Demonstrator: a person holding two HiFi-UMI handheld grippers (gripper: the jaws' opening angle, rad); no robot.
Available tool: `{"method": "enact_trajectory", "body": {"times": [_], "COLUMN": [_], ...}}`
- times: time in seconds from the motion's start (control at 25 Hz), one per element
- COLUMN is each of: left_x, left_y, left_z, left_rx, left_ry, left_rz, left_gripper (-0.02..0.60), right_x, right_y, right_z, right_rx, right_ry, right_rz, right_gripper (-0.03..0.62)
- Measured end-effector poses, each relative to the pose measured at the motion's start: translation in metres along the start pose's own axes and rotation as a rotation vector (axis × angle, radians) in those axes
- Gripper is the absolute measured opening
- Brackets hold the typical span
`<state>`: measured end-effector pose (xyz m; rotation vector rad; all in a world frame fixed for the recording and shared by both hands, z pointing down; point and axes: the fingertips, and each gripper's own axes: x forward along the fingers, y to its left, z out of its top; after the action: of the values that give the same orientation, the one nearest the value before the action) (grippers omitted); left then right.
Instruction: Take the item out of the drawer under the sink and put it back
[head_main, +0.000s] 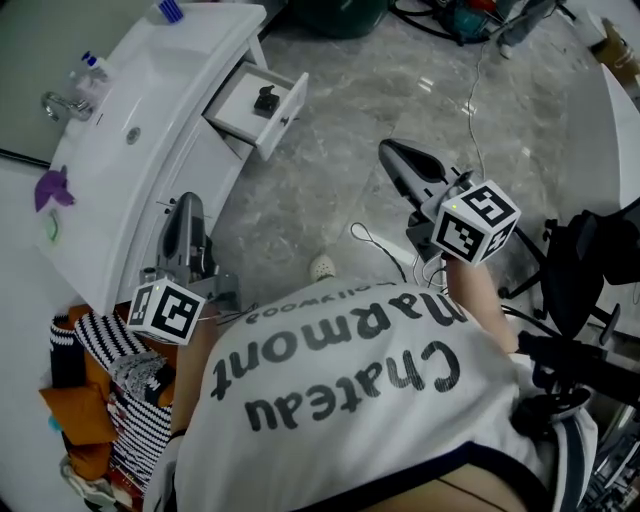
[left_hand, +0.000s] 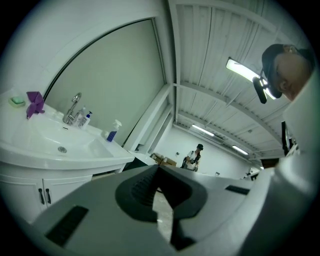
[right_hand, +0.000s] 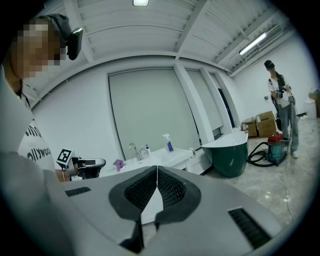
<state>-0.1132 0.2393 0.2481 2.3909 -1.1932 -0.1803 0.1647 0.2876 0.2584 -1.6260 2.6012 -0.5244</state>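
Note:
The white drawer (head_main: 258, 108) stands pulled out from the vanity under the sink (head_main: 130, 120). A small black item (head_main: 266, 100) lies inside it. My left gripper (head_main: 187, 208) is low by the vanity's near front, well short of the drawer; its jaws are shut with nothing in them (left_hand: 159, 168). My right gripper (head_main: 394, 152) hovers over the marble floor to the right of the drawer, also shut and empty (right_hand: 157, 168). Neither gripper touches the drawer or the item. The drawer is hidden in both gripper views.
On the sink top are a faucet (left_hand: 74, 107), a spray bottle (left_hand: 113, 132) and a purple object (left_hand: 35, 103). A dark green tub (right_hand: 231, 156) stands beyond the vanity. A person (right_hand: 281, 105) stands by a red vacuum (right_hand: 276, 146). Cables (head_main: 470, 110) lie on the floor.

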Motion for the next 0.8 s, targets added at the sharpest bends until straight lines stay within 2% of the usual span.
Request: {"method": "enact_trajectory", "body": {"times": [0.28,0.52,0.8], "left_x": [0.019,0.030,0.039], "left_y": [0.022,0.030,0.032], "left_z": [0.013,0.013,0.017], "left_rx": [0.048,0.022,0.019], "left_ry": [0.009,0.009,0.007], "left_rz": [-0.025,-0.048,-0.065], "left_gripper": [0.009,0.009,0.009], "right_x": [0.023,0.025,0.041], "right_y": [0.004,-0.001,0.000], "right_z": [0.000,0.005,0.010], "right_rx": [0.002,-0.005,0.009], "right_ry": [-0.001,0.003,0.002], "right_rz": [-0.023,-0.059,-0.039], "right_gripper": [0.012,0.012,0.012]}}
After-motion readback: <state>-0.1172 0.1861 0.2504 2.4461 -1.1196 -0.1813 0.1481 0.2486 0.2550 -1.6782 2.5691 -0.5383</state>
